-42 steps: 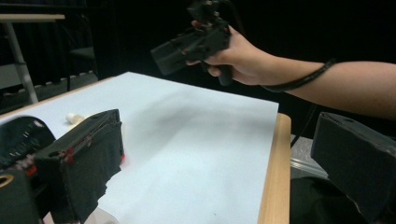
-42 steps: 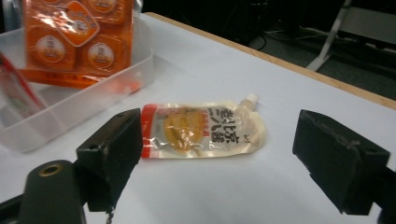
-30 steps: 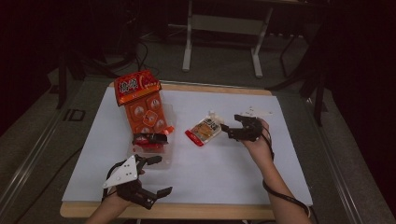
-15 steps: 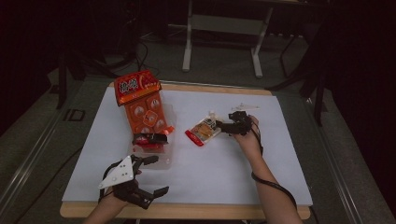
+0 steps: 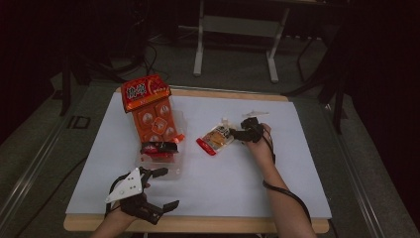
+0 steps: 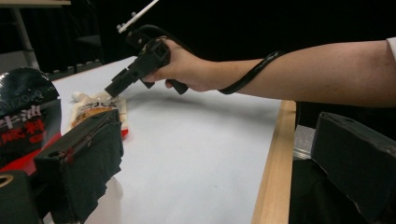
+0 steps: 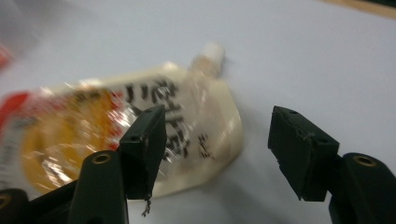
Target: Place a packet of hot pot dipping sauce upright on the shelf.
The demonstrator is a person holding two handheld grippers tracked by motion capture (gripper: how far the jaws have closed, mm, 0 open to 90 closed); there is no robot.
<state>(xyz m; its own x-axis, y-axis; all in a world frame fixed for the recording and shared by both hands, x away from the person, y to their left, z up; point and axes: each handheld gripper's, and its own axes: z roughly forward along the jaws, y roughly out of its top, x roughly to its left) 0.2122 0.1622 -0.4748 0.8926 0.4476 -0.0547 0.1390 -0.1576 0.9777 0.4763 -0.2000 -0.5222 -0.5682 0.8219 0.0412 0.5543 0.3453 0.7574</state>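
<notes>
1. Nearest the person, the left tongs (image 5: pixel 157 191) are held low at the front left corner of the bench (image 5: pixel 297 198). The jaws are spread wide, and nothing is seen between them in the left gripper view.
2. Just beyond them a clear tray (image 5: pixel 171 166) is seen with a dark red packet (image 5: pixel 159 147) in it. An orange snack pack (image 5: pixel 153 121) leans over the tray's far end, with a red bag (image 5: pixel 144 92) behind it.
3. Farther in, at mid-bench, the sauce pouch (image 5: pixel 216 139) is found lying flat on the white surface. It is set well apart from the left tongs and right at the tips of the right tongs (image 5: pixel 236 134).
4. The pouch's long axis is laid slantwise in the high view, with the red end towards the tray and the white spout (image 7: pixel 212 52) towards the far right. The right tongs are pointed at it from its right side, so the spout end is the end nearest them.
5. In the right gripper view the right tongs (image 7: pixel 217 147) are seen partly open; their jaws have just been closing. One jaw is placed over the pouch's (image 7: pixel 140 140) pale corner and the other over bare bench, so the edge lies in the gap and is not yet pinched.
6. The right hand is judged far the nearer. The grasp is judged to depend on the tongs being slid further across that corner.
</notes>
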